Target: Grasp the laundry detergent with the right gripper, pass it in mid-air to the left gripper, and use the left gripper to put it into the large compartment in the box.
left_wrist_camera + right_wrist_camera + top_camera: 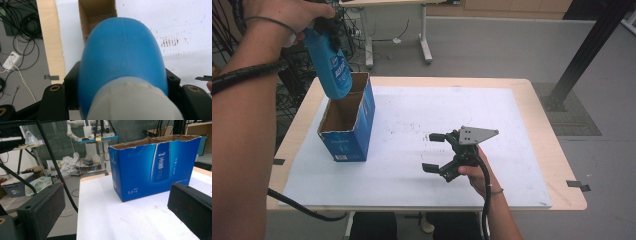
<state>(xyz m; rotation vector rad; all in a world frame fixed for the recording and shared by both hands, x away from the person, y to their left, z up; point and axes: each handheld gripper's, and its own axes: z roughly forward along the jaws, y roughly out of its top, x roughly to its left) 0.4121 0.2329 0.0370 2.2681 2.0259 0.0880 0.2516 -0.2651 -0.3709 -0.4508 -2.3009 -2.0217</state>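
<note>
step: dropping the blue bottle [331, 67] base-first into the open blue carton [349, 122]; judging by the high view it's hanging right over the mouth, bottom end about at the rim and not yet inside

how I'd do it: line the base up dead over the opening, which in the left gripper view sits straight ahead past the bottle's rounded bottom; ease it down slow and straight; the carton looks light with torn cardboard edges, so a nudge on the wall could probably tip or skid it on the white sheet [422, 145]; only let go once the base feels seated

left gripper [120, 87]: clamped on the bottle near its white cap end [132, 100], a black jaw hugging each side

right gripper [434, 152]: jaws spread wide, nothing between them; parked low over the sheet, carton well ahead of it; could steady the carton wall if needed

bottle looks: smooth glossy blue plastic, fat rounded body, printed label on the side; tilted a little off vertical

carton looks: tall narrow box, blue printed sides, raw brown inside, top flaps torn off
</note>
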